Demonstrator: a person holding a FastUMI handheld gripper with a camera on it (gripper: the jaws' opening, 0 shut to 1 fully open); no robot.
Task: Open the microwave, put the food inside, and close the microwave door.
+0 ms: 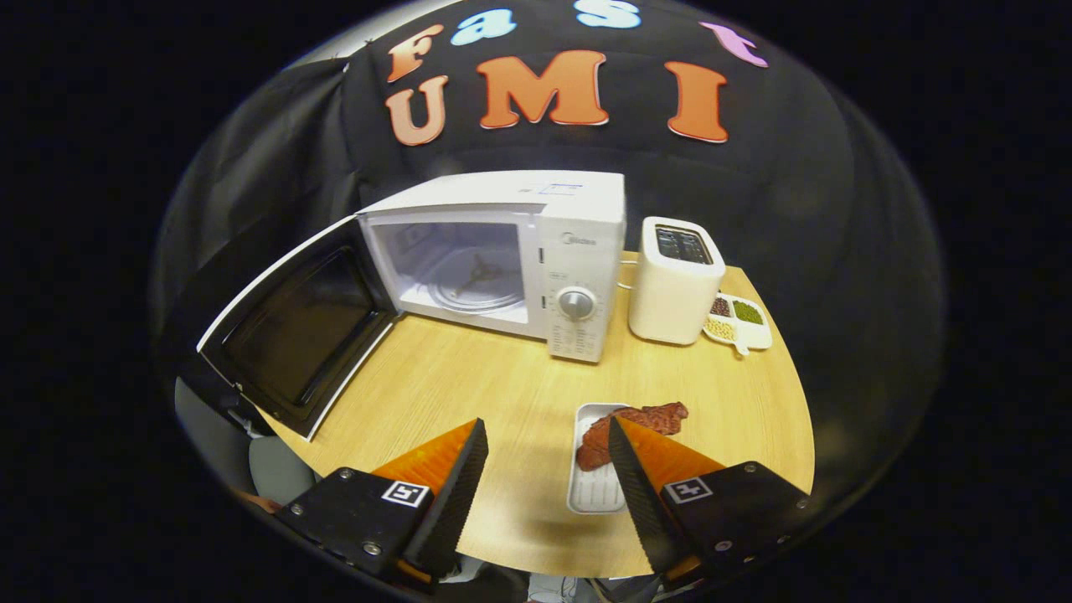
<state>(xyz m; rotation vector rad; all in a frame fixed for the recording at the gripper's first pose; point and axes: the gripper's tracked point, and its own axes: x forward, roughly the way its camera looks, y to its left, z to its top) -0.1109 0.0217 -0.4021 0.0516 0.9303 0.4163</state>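
A white microwave (536,251) stands at the back of the round wooden table (469,394). Its door (293,331) hangs wide open to the left, showing the bare glass turntable (476,283) inside. A reddish-brown slab of meat (632,423) lies in a narrow white tray (593,486) on the near part of the table, its far end sticking out past the tray's rim. My gripper (546,431) hovers open above the table; the right fingertip (621,444) overlaps the tray and meat, the left fingertip (471,448) is over bare wood. Nothing is between the fingers.
A white toaster (674,289) stands right of the microwave. Behind it to the right sits a small white divided dish (741,331) of beans. The open door juts past the table's left edge.
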